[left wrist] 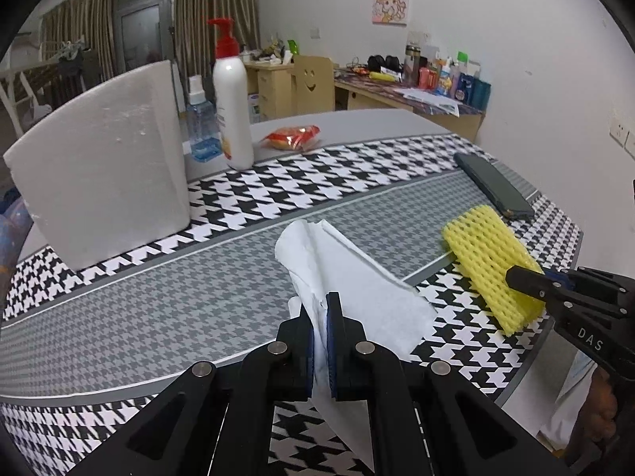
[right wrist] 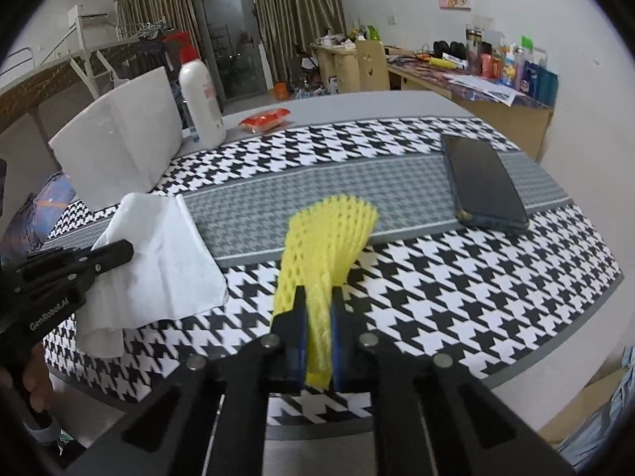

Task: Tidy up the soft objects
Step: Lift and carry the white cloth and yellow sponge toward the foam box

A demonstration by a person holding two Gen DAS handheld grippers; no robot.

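My left gripper (left wrist: 320,309) is shut on a white paper tissue (left wrist: 337,261), whose free part drapes forward over the houndstooth tablecloth. From the right wrist view the same tissue (right wrist: 158,254) hangs at the left under the left gripper (right wrist: 119,252). A yellow foam net sleeve (right wrist: 329,238) is pinched at its near end by my right gripper (right wrist: 319,297), which is shut on it; its far end fans out over the cloth. In the left wrist view that foam net (left wrist: 488,261) lies at the right with the right gripper (left wrist: 520,277) on its near end.
A white foam block (left wrist: 103,166) stands at the left. Behind it are a white pump bottle (left wrist: 232,111), a small clear bottle (left wrist: 198,123) and a red snack packet (left wrist: 291,137). A dark phone (right wrist: 482,178) lies at the right. The table edge runs close in front.
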